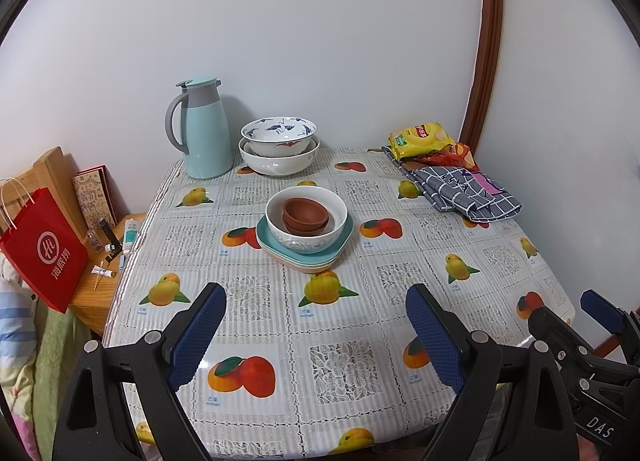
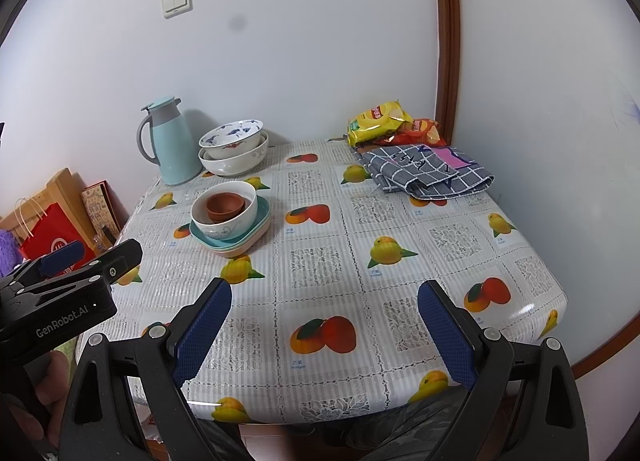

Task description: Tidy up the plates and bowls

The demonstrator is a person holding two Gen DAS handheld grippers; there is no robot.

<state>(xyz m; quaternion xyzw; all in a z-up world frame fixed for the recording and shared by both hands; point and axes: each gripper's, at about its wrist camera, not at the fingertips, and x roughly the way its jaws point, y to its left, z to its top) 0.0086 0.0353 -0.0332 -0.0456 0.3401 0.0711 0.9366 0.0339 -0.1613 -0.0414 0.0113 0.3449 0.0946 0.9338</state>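
Note:
On the fruit-print tablecloth (image 1: 340, 325) sits a stack: teal and pink square plates (image 1: 276, 251), a white bowl (image 1: 316, 239) on them, and brown clay bowls (image 1: 306, 215) nested inside. Behind it, a blue-patterned bowl (image 1: 280, 135) rests in a larger white bowl (image 1: 280, 163). My left gripper (image 1: 316, 301) hovers open over the near table edge, well short of the stack. My right gripper (image 2: 324, 299) is open too, with nothing between its fingers. The stack's plates (image 2: 248, 239) lie ahead to its left, and the nested bowls (image 2: 236, 149) stand near the wall.
A mint thermos jug (image 1: 202, 133) stands at the back left by the wall. Snack bags (image 1: 424, 141) and a folded checked cloth (image 1: 464, 191) lie at the back right. A red paper bag (image 1: 44, 253) and a wooden side table (image 1: 96, 297) are left of the table.

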